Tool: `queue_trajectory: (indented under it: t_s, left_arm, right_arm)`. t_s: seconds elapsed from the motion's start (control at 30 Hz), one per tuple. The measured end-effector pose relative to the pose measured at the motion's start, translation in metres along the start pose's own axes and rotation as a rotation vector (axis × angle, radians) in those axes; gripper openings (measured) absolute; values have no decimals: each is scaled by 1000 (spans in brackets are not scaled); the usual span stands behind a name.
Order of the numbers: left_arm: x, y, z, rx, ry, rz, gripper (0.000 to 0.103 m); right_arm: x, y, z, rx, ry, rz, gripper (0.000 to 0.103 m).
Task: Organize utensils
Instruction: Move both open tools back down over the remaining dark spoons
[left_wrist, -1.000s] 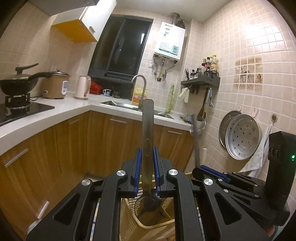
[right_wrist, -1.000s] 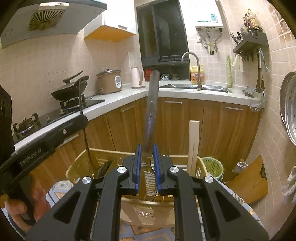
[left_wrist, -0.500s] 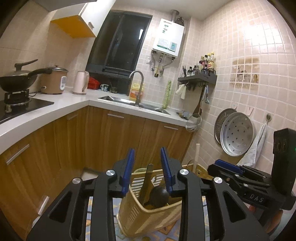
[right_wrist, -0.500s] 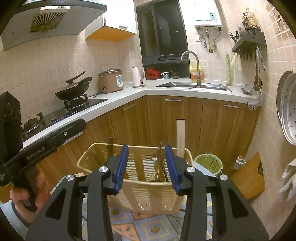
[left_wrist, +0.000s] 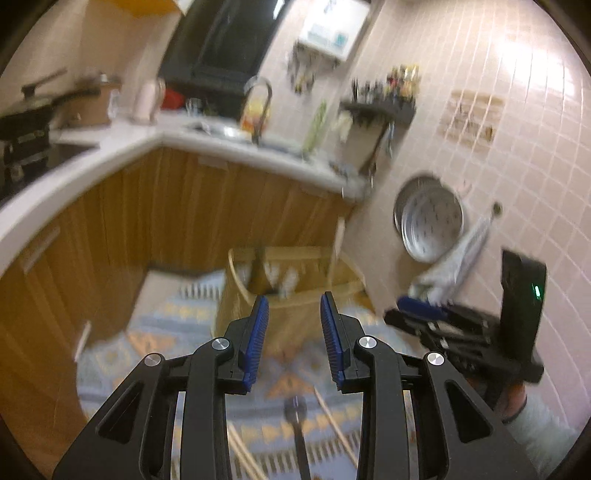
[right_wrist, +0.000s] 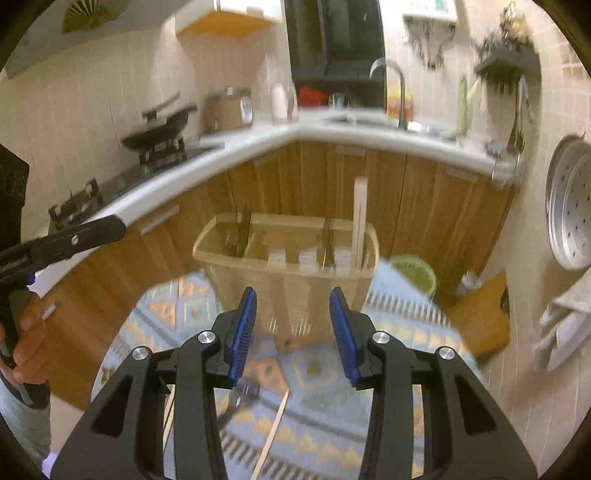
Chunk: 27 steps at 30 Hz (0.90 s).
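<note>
From the left wrist view, my left tool (left_wrist: 294, 325) stands with its blue pads apart and nothing between them. Beyond it sits the beige basket (left_wrist: 258, 317) on the patterned desk (left_wrist: 159, 332), with a few utensils already upright inside. Loose items wait below the tool: a dark-handled utensil (left_wrist: 297, 432) and pale chopsticks (left_wrist: 334, 421) lying flat on the cloth. The picture is smeared, so I could misjudge where a handle lies and close on cloth instead.

From the right wrist view, my right tool (right_wrist: 293, 325) is likewise apart and empty. The basket (right_wrist: 288, 288) is near, holding a wooden spatula (right_wrist: 359, 221) upright and dark handles (right_wrist: 242, 236) at the left end. A chopstick (right_wrist: 275, 428) and a shiny utensil (right_wrist: 242, 393) lie just below the pads. Thin sticks lying flat may slip or roll from a pinch, and both tools reaching for the same patch could collide.
</note>
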<state>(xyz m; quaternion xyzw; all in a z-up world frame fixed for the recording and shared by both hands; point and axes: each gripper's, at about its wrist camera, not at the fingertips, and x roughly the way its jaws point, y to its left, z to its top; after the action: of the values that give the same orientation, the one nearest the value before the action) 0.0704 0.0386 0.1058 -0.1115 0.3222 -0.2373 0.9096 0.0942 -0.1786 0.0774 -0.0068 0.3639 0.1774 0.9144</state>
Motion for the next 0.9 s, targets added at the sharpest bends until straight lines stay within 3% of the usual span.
queue_trajectory:
  t_s: [0.1, 0.2, 0.27, 0.33, 0.5, 0.67, 0.9]
  left_arm:
    - [16, 3, -24, -6, 139, 24, 28]
    - [33, 13, -51, -22, 254, 60, 28]
    - [40, 27, -67, -89, 310, 26, 28]
    - [47, 40, -82, -147, 367, 34, 28]
    - [60, 47, -102, -150, 447, 68, 28]
    - [70, 39, -118, -84, 521, 101, 28]
    - [73, 36, -130, -43, 555, 137, 28]
  right_arm:
    - [21, -2, -12, 26, 181, 31, 38]
    - [41, 0, -30, 35, 305, 80, 38]
    - [52, 3, -41, 31, 360, 76, 38]
    - [60, 3, -51, 38, 398, 76, 38]
    - [77, 9, -67, 52, 479, 101, 38]
    - [87, 8, -78, 64, 529, 120, 37]
    - [102, 8, -88, 66, 583, 117, 32]
